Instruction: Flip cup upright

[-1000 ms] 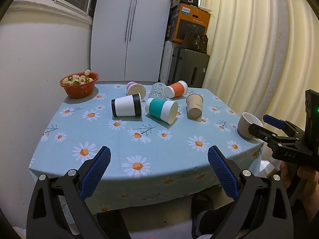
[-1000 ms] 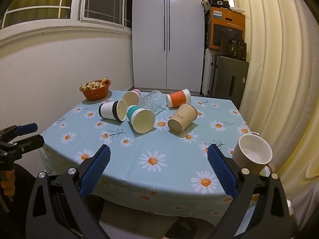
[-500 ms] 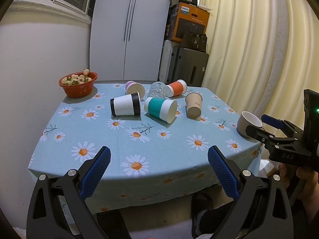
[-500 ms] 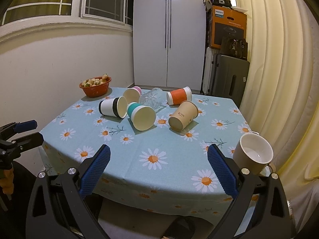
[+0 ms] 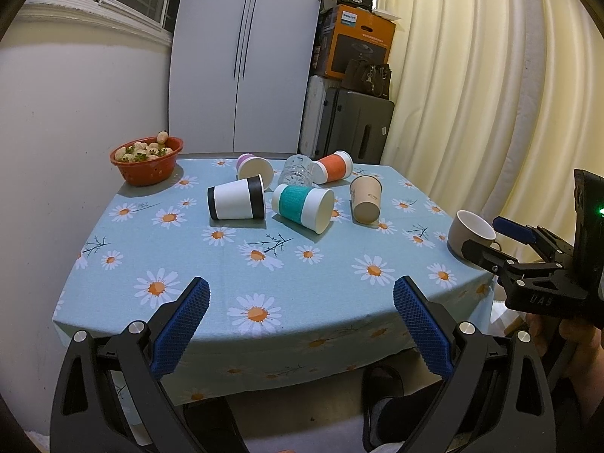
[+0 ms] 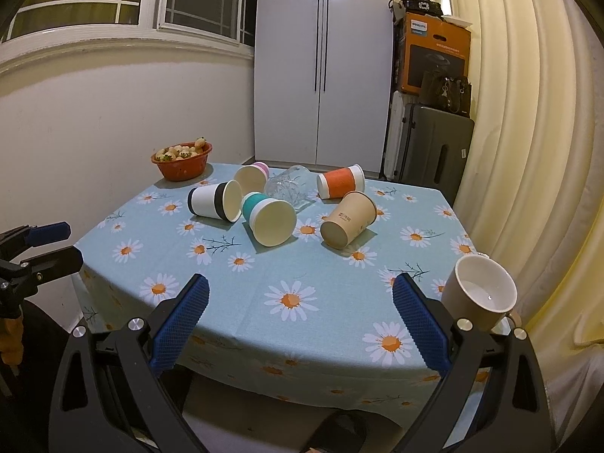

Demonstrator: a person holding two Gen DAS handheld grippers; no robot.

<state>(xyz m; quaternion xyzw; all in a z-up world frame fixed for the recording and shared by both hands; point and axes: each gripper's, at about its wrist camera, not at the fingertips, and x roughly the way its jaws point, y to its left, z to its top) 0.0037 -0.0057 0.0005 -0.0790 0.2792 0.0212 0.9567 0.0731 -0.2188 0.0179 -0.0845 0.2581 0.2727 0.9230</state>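
Observation:
Several cups lie on their sides mid-table: a black-and-white cup [image 5: 236,202] [image 6: 213,201], a teal-and-white cup [image 5: 304,208] [image 6: 268,218], a tan paper cup [image 5: 365,199] [image 6: 348,219], an orange cup [image 5: 334,167] [image 6: 341,181], a pink cup [image 5: 254,168] [image 6: 252,176] and a clear glass [image 5: 296,170] [image 6: 285,188]. A beige mug [image 5: 470,234] [image 6: 477,293] stands upright at the right edge. My left gripper [image 5: 300,322] and right gripper [image 6: 300,322] are open and empty, short of the table's near edge.
The table [image 5: 188,256] has a blue daisy cloth. A red bowl of fruit [image 5: 147,158] [image 6: 182,160] sits at the far left corner. A wall runs along the left, curtains on the right. A wardrobe, a suitcase and boxes stand behind.
Both grippers have drawn back slightly from the table and stay open. The cups have not moved.

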